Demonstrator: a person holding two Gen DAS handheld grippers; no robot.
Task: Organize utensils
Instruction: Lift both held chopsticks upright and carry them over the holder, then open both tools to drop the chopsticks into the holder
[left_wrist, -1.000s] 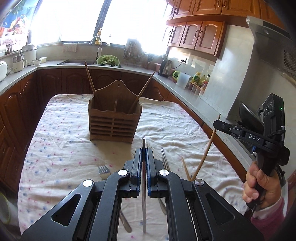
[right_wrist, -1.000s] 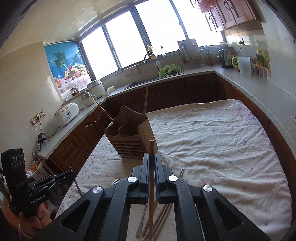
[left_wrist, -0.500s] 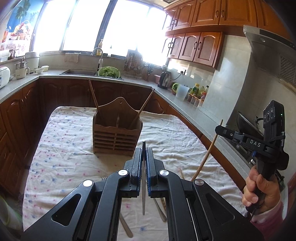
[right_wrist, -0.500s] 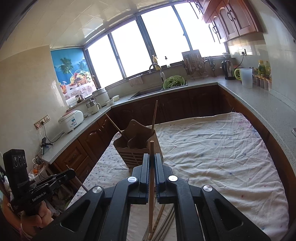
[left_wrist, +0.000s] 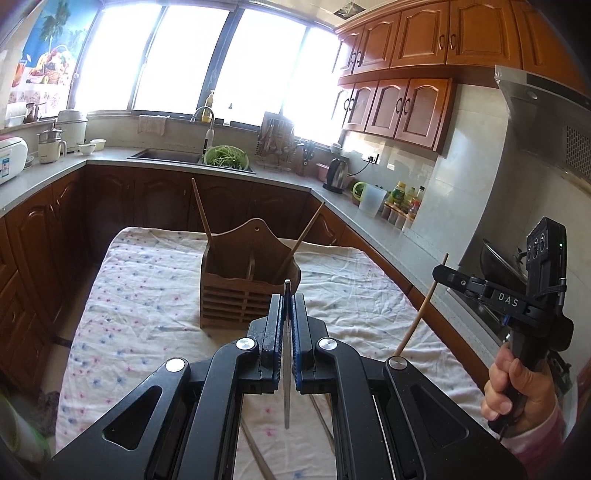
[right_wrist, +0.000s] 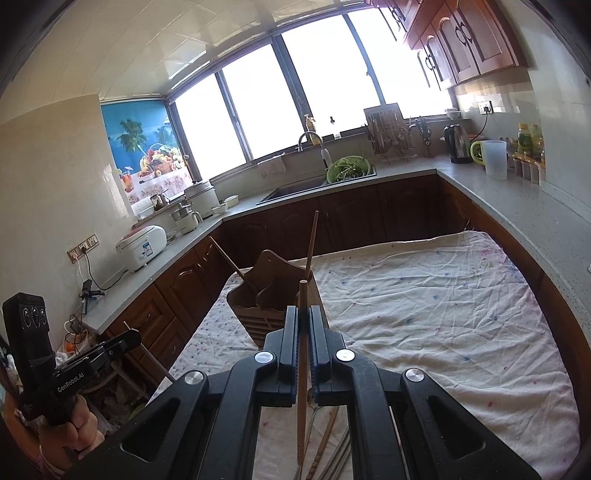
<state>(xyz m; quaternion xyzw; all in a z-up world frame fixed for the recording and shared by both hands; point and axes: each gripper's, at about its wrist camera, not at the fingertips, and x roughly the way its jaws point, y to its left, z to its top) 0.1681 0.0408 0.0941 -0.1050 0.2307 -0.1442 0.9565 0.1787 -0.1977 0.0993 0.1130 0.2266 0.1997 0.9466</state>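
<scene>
A wooden utensil holder (left_wrist: 243, 291) stands mid-table on the dotted cloth (left_wrist: 147, 295), with two wooden chopsticks (left_wrist: 202, 214) leaning in it. My left gripper (left_wrist: 286, 297) is shut on a thin metal utensil (left_wrist: 286, 369), held upright just short of the holder. My right gripper (right_wrist: 303, 310) is shut on a wooden chopstick (right_wrist: 302, 387), also upright, near the holder (right_wrist: 269, 299). The right gripper (left_wrist: 443, 271) also shows at the right of the left wrist view. In the right wrist view the left gripper (right_wrist: 133, 338) shows at lower left.
Loose chopsticks and metal utensils (right_wrist: 328, 446) lie on the cloth below my right gripper. Dark wooden cabinets and a grey counter (left_wrist: 388, 229) ring the table. A sink with a green colander (left_wrist: 226, 157) is at the back, and a stove with a pan (left_wrist: 498, 266) at the right.
My left gripper has risen with the metal utensil, and the fork and loose sticks on the cloth have slipped below it. The right gripper has tilted up slightly with its chopstick.
</scene>
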